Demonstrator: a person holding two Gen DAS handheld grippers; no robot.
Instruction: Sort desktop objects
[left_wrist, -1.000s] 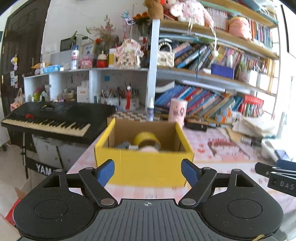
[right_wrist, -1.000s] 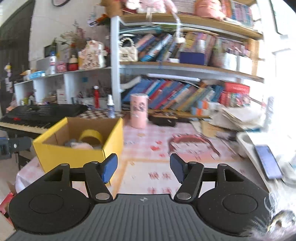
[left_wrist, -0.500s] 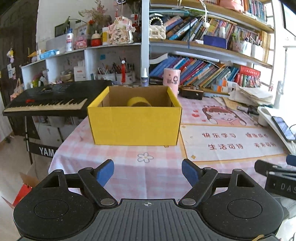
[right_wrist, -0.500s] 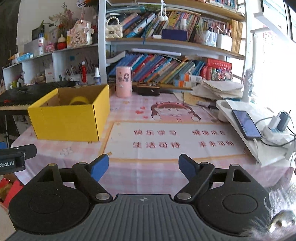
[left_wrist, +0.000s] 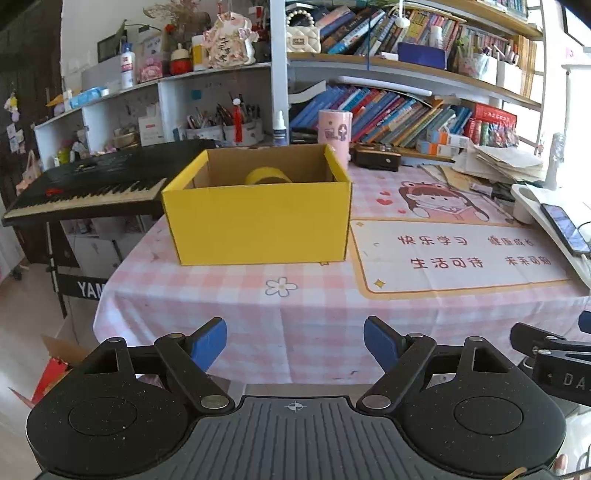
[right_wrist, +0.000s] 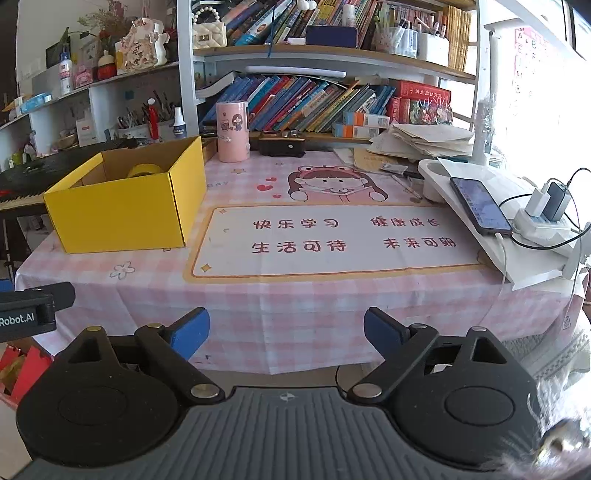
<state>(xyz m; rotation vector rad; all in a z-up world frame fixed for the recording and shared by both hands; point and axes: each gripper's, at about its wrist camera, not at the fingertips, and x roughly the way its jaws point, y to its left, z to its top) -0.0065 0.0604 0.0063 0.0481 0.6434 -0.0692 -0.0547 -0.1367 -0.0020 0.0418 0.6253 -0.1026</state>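
Bookshelves (right_wrist: 332, 96) crammed with slanting books back a surface (right_wrist: 295, 295) draped in a pink checked cloth whose front edge hangs down just ahead of both claws. On the cloth lies a cream mat (right_wrist: 332, 240) with red characters, bare across its middle. A yellow cardboard box (left_wrist: 258, 218) stands at the cloth's left end, beside the mat's left border, its top open; inside, a yellow tape roll (left_wrist: 267, 175) rests against the back wall. Behind the box a pink cylinder cup (right_wrist: 231, 132) stands near a dark case (right_wrist: 282, 146). Off the left edge sits a black keyboard (left_wrist: 92, 184). Along the right side a white tray (right_wrist: 480, 206) carries a phone (right_wrist: 480, 206) and a charger block (right_wrist: 546, 210) with trailing cables.

The left claw (left_wrist: 295, 341) hangs spread wide before the cloth's edge, holding nothing. The right claw (right_wrist: 286, 332) is likewise spread and bare, level with the overhang.
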